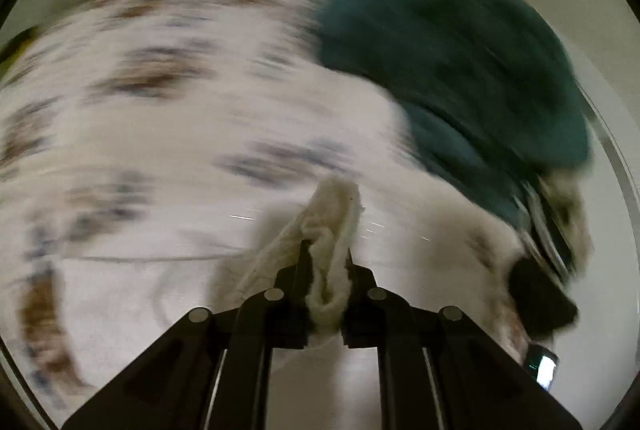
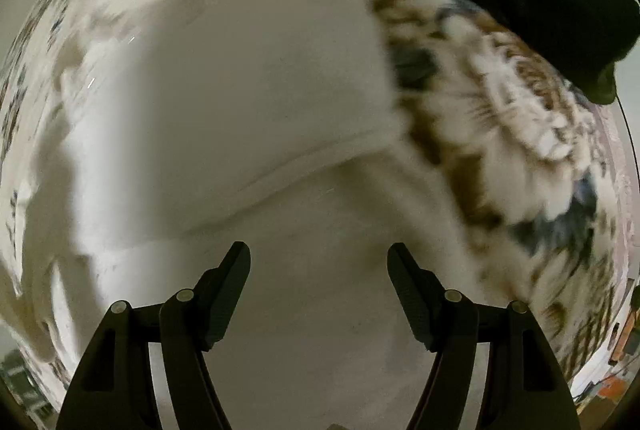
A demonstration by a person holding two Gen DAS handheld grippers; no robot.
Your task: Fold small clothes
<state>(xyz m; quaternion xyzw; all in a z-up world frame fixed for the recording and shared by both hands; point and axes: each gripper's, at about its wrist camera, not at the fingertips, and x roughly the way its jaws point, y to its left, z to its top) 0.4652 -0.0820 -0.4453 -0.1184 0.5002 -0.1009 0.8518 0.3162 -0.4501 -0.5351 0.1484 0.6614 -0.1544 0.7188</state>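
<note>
Our left tool (image 1: 326,262) pinches a fold of the white cloth (image 1: 332,214) to carry it over; our right tool (image 2: 319,262) hangs wide above the cloth spread on the patterned cover (image 2: 520,102)

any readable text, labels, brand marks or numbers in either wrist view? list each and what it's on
None readable.
Patterned cloth: brown and blue marks, motion-blurred; cannot tell if any are letters.
White garment pinched in the left gripper: no label showing.
Teal garment: no print visible.
Right gripper: open, no markings.
</note>
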